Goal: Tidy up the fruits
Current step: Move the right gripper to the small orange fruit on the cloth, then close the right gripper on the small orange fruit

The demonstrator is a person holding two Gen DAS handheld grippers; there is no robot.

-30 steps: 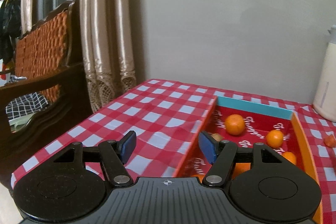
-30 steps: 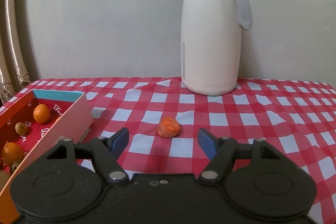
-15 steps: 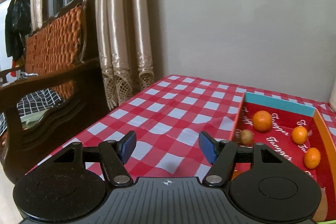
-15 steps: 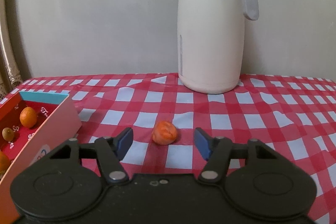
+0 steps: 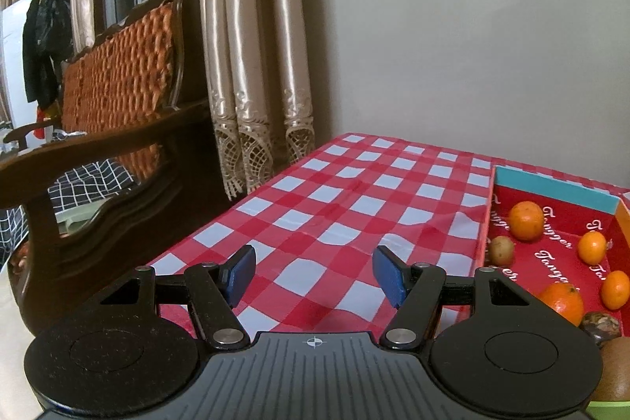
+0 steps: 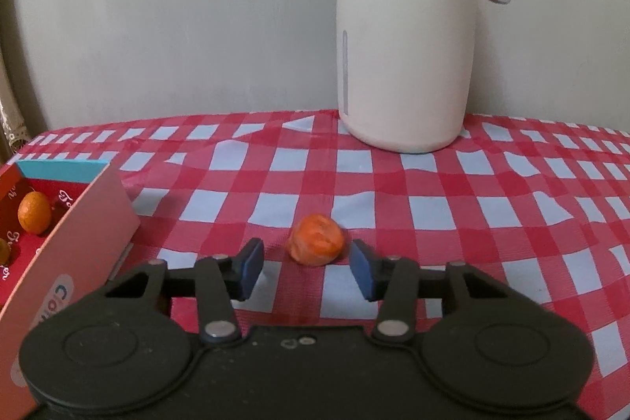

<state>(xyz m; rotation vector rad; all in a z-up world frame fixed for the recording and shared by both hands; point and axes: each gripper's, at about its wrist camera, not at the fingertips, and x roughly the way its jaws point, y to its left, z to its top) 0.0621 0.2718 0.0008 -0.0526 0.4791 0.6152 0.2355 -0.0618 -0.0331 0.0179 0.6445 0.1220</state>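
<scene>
Two grippers are under my hands, and neither has hold of anything. My right gripper point(image 6: 306, 268) is closing: its blue pads point(image 6: 252, 268) stand a moderate way apart with the small orange fruit point(image 6: 315, 239) just ahead of the tips, centred in the gap — the right pad is almost at its side, the left one clearly apart from it. The fruit lies on the checked tablecloth point(image 6: 433, 207), and the gripper tilts down toward it. Well beyond it, a little to the right, stands the cream jug point(image 6: 405, 42); off to the left is the box point(image 6: 94, 219), one orange inside showing over its wall.

My left gripper point(image 5: 314, 274) sits about half open over bare cloth, pointing gently downward. The box lies to its right point(image 5: 559, 189) — its near corner just past the right finger — with four oranges point(image 5: 526, 221) and some brownish fruits point(image 5: 501, 250) in it.
</scene>
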